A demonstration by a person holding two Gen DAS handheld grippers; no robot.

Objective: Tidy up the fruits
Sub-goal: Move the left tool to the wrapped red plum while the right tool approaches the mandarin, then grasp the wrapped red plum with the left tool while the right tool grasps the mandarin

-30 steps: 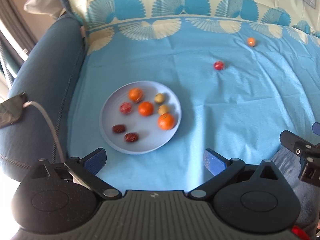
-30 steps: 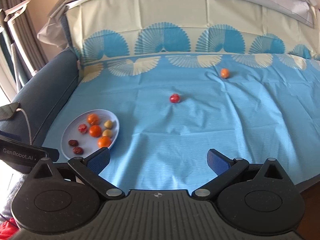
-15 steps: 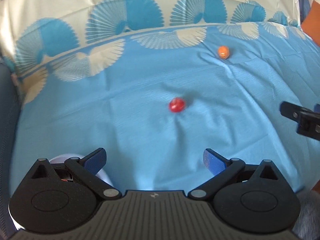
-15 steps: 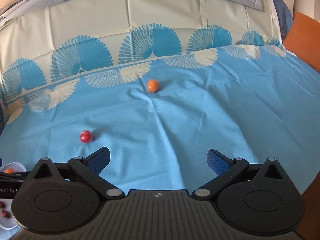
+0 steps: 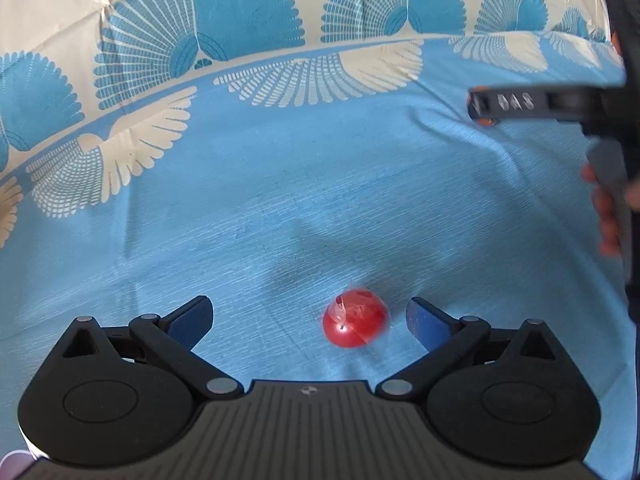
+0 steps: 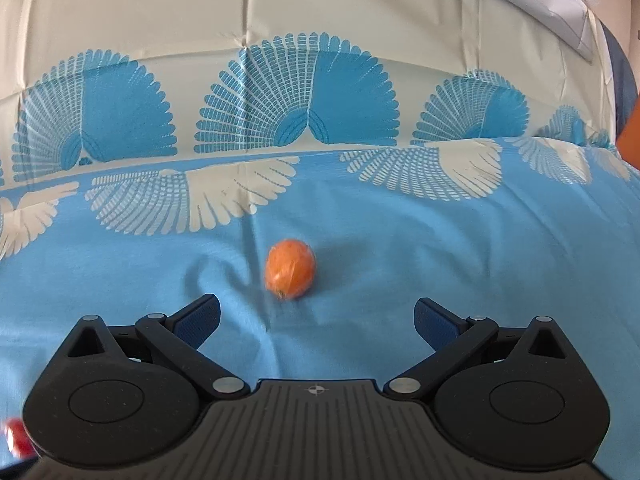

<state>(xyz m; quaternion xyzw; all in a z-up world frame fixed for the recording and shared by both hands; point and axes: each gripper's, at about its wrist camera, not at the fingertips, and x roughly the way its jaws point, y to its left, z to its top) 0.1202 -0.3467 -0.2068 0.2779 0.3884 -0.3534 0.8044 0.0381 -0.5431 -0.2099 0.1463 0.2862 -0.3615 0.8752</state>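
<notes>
A small red fruit (image 5: pixel 355 323) lies on the blue cloth (image 5: pixel 280 184), between the fingers of my left gripper (image 5: pixel 309 316), nearer the right finger; the gripper is open and empty. A small orange fruit (image 6: pixel 291 269) lies on the cloth just ahead of my right gripper (image 6: pixel 317 320), left of its centre line; that gripper is open and empty. The right gripper also shows at the right edge of the left wrist view (image 5: pixel 560 104). The red fruit shows at the bottom left of the right wrist view (image 6: pixel 16 442). Only a sliver of the plate (image 5: pixel 14 466) shows at the bottom left.
The cloth with blue and cream fan patterns rises up a sofa back (image 6: pixel 320 60) behind the fruits. An orange cushion (image 6: pixel 630 136) shows at the right edge. The cloth has shallow folds around both fruits.
Both grippers have moved forward over the cloth away from the plate. The left one has closed in on the red fruit, the right one on the orange fruit. Both stay open.
</notes>
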